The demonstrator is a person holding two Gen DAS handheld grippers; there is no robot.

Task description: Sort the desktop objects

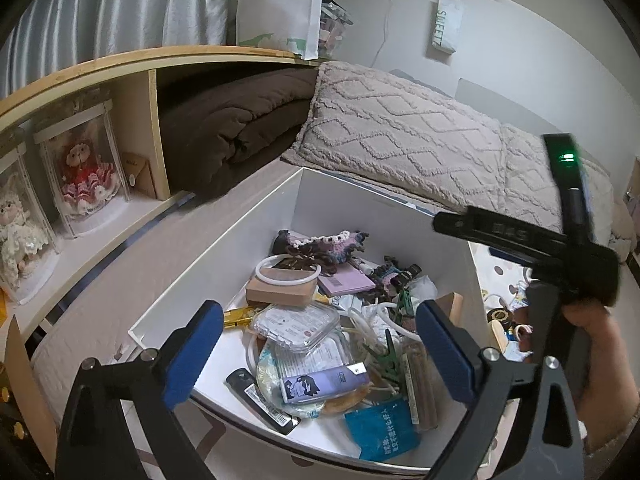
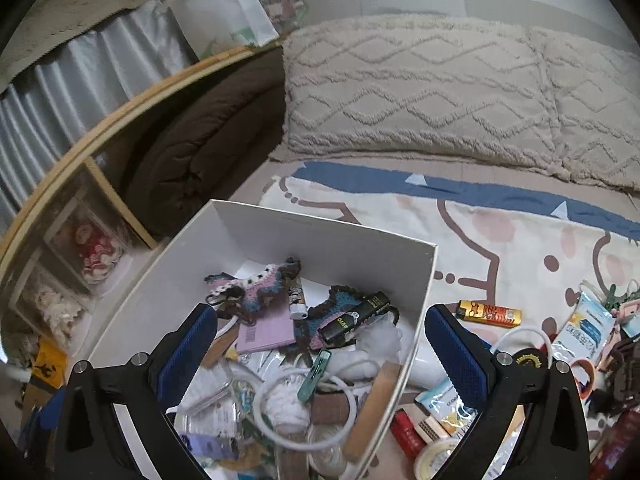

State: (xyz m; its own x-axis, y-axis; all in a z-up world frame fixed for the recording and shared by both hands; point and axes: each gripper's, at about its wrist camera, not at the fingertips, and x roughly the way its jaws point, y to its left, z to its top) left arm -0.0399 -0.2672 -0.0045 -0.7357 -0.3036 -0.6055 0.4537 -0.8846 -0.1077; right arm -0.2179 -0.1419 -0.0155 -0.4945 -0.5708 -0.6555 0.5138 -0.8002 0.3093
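Rectangular white box; knitted clutter

The paper bag hanging on the wall reads "SWEET" in green letters running down its face. In the right wrist view, the black tube lying in the white box near its right wall carries the word "AUTO" in light letters. The blue packet at the box's near edge bears white Chinese characters, too small to make out. A barcode shows on the pink booklet in the box; its digits cannot be read.
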